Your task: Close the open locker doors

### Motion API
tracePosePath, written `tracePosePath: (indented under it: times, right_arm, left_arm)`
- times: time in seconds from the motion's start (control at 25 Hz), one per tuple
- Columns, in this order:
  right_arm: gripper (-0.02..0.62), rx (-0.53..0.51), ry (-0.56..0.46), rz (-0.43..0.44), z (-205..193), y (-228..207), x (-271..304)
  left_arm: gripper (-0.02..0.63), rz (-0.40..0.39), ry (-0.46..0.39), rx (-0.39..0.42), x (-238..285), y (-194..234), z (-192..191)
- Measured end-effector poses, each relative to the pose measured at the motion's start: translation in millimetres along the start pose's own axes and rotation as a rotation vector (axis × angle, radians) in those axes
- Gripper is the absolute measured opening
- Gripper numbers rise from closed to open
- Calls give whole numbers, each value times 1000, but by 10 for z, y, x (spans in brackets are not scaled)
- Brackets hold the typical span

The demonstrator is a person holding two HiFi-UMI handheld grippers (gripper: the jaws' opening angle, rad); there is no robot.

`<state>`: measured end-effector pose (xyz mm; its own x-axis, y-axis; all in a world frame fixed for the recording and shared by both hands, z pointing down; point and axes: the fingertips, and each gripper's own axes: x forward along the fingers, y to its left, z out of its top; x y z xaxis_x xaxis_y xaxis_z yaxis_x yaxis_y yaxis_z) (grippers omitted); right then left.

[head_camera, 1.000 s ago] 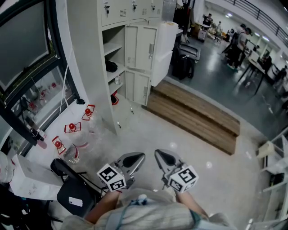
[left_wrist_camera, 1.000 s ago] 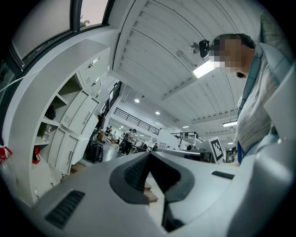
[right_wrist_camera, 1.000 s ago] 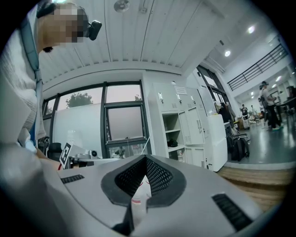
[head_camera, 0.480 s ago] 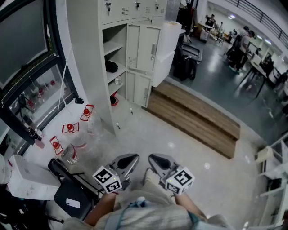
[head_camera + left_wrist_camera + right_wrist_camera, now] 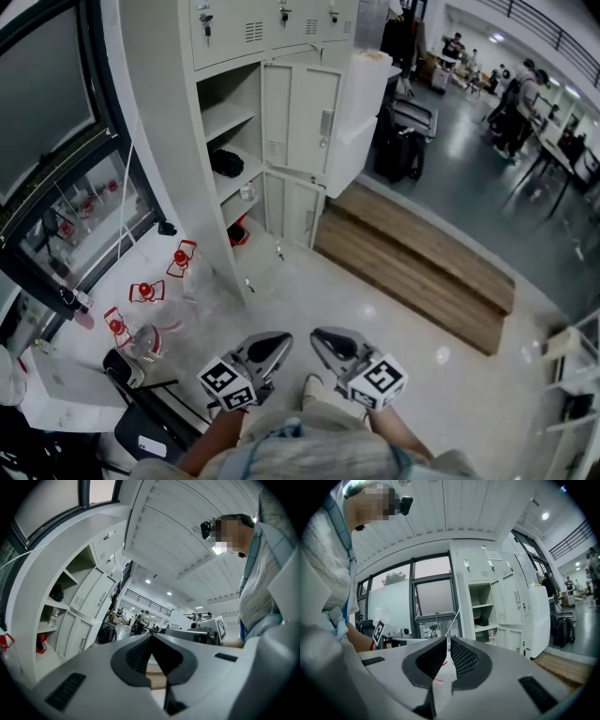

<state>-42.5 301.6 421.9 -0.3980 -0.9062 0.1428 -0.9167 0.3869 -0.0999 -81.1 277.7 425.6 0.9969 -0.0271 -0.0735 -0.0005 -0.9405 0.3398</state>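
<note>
A white locker block (image 5: 178, 141) stands ahead at the upper left. Two of its doors hang open to the right: an upper door (image 5: 300, 117) and a lower door (image 5: 292, 208). The bared shelves hold a black bag (image 5: 226, 162) and a small bottle. Both grippers are held low near my body, far from the doors. My left gripper (image 5: 281, 341) and right gripper (image 5: 320, 337) are shut, with nothing between them. In the left gripper view the open doors (image 5: 91, 597) lie at the left; in the right gripper view the same doors (image 5: 512, 599) are right of centre.
Red-capped objects (image 5: 145, 291) and a clear bag lie on the floor left of the locker. A black chair (image 5: 141, 375) stands at my lower left. A wooden platform (image 5: 412, 262) runs right of the doors, a white cabinet (image 5: 367, 103) beside them. People stand far back right.
The lockers have drawn nearer and larger in the head view. Both grippers stay shut and low by my body, now a little closer together.
</note>
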Motion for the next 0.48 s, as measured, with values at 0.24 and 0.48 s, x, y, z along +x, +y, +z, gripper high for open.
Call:
tracePosePath:
  times: [0.24,0.48]
  right_arm:
    - [5,4,6,27,192,-729,228]
    - [5,-37,3,75,293,-1306,423]
  left_arm:
    - [3,3,-10,28,639,464,308]
    - [3,44,-24,41,1060,874,443]
